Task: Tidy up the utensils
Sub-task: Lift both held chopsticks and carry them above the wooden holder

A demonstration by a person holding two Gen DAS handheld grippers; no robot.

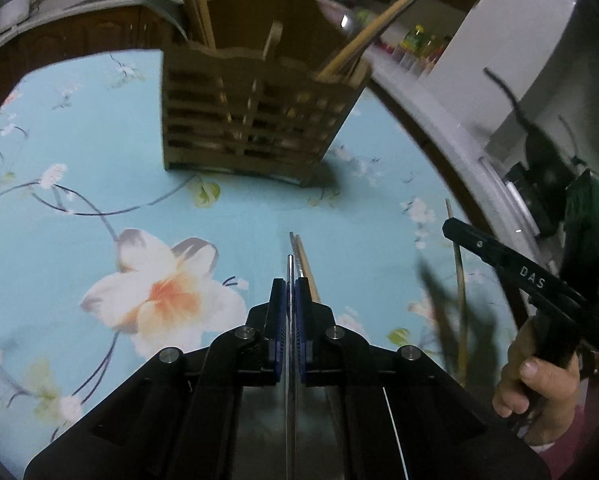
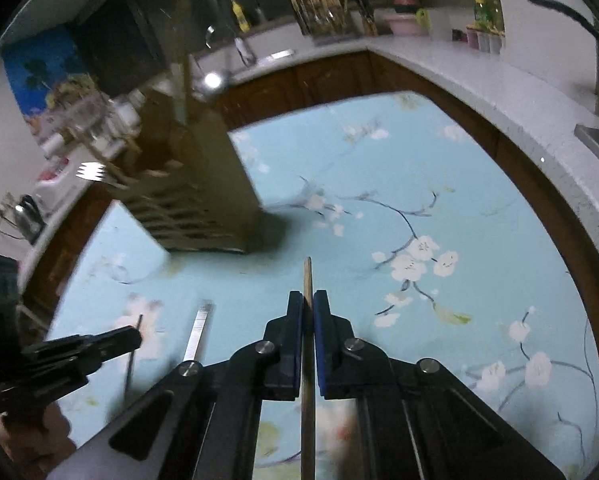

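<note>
A slatted wooden utensil holder (image 1: 255, 120) stands on the blue floral tablecloth (image 1: 99, 160), with chopsticks (image 1: 373, 32) sticking out of it. My left gripper (image 1: 290, 288) is shut on a thin metal utensil handle (image 1: 290, 268), short of the holder. A wooden chopstick (image 1: 305, 260) lies on the cloth just right of it. My right gripper (image 2: 308, 300) is shut on a wooden chopstick (image 2: 308, 276), held above the cloth right of the holder (image 2: 195, 192). A fork (image 2: 93, 171) pokes out of the holder. The left gripper (image 2: 99, 344) shows at the lower left of the right wrist view.
A flat metal handle (image 2: 197, 332) lies on the cloth between the grippers. Another chopstick (image 1: 457, 264) lies at the right. A white counter (image 2: 499, 92) with bottles and jars curves around the table behind. A hand (image 1: 539, 380) holds the right gripper's handle.
</note>
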